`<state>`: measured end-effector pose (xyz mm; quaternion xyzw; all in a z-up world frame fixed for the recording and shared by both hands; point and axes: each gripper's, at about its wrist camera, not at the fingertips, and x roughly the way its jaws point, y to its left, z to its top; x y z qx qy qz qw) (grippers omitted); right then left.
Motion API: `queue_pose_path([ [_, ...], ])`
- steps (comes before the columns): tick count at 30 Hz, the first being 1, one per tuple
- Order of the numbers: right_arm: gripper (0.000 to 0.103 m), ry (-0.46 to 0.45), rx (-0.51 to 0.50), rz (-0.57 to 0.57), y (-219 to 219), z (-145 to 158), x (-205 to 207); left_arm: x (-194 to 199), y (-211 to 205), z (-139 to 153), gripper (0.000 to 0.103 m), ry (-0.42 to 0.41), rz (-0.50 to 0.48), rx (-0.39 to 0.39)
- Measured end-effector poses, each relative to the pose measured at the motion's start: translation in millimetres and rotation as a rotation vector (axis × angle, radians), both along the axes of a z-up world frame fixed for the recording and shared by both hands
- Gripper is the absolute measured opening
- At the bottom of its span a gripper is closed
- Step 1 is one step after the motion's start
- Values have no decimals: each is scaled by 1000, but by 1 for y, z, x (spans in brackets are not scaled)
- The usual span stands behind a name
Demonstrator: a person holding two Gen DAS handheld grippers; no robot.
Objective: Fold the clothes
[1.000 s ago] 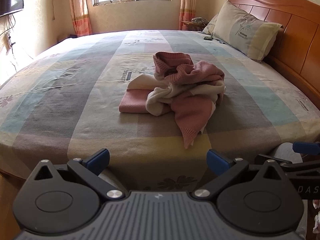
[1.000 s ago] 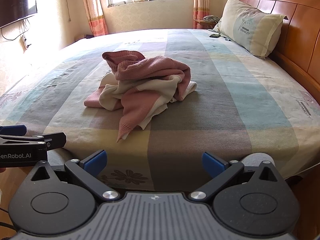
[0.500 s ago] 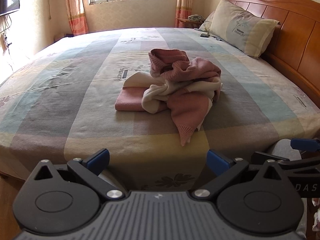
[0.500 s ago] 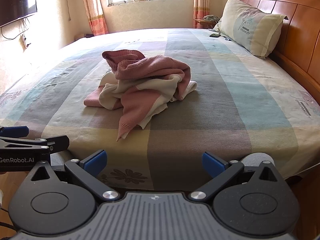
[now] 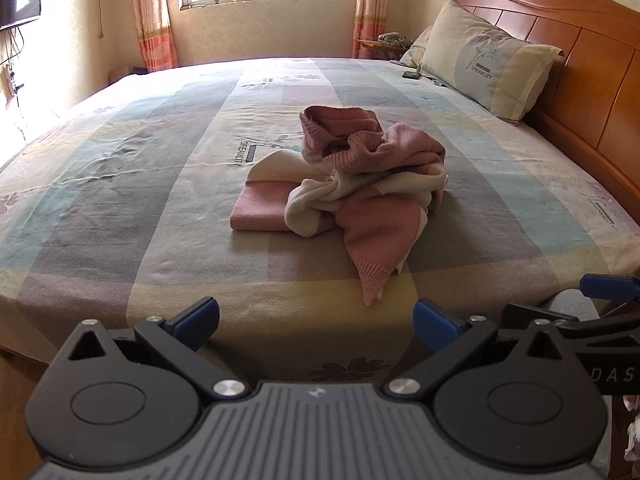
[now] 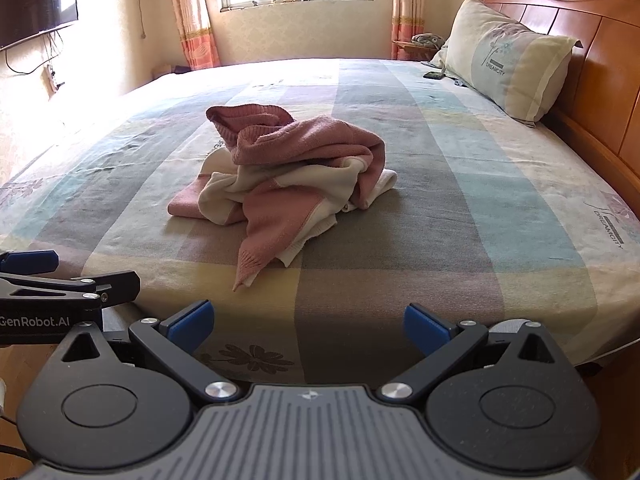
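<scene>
Both of our grippers hang off the near edge of the bed, side by side and short of the mattress: our left gripper (image 5: pixel 316 320) has its blue-tipped fingers (image 5: pixel 198 316) spread wide with nothing between them, and our right gripper (image 6: pixel 308 322) is likewise spread apart and empty. From the left wrist view we catch the right gripper's side at the right edge of the picture, and from the right wrist view the left one shows at the left edge. The bed (image 5: pixel 120 184) carries a checked sheet in grey, pale blue and yellow. Near the middle of that sheet, a little toward the near edge, lies a pink and cream sweater (image 5: pixel 352 176) in a crumpled heap, well apart from both of us. One pink sleeve (image 5: pixel 378 252) trails from the heap toward the near edge, its ribbed cuff flat on the sheet. A flat pink part sticks out on the heap's left side. At the head end, a pillow (image 5: pixel 484 60) leans against the wooden headboard (image 5: pixel 592 76), and a small dark object, too small to tell, lies on the sheet just beside it.
</scene>
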<state>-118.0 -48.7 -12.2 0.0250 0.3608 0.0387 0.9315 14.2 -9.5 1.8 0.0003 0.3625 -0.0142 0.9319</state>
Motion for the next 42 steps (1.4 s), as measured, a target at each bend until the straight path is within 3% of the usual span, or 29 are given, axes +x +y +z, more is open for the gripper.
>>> queue_pose_path([
  [15, 103, 40, 18, -5, -5, -8, 47, 43, 6, -4, 102, 18, -4, -31],
  [28, 103, 121, 55, -40, -22, -26, 110, 128, 6, -20, 102, 102, -11, -54],
  [42, 103, 199, 120, -124, -55, -61, 171, 236, 3, -78, 102, 129, -39, -30],
])
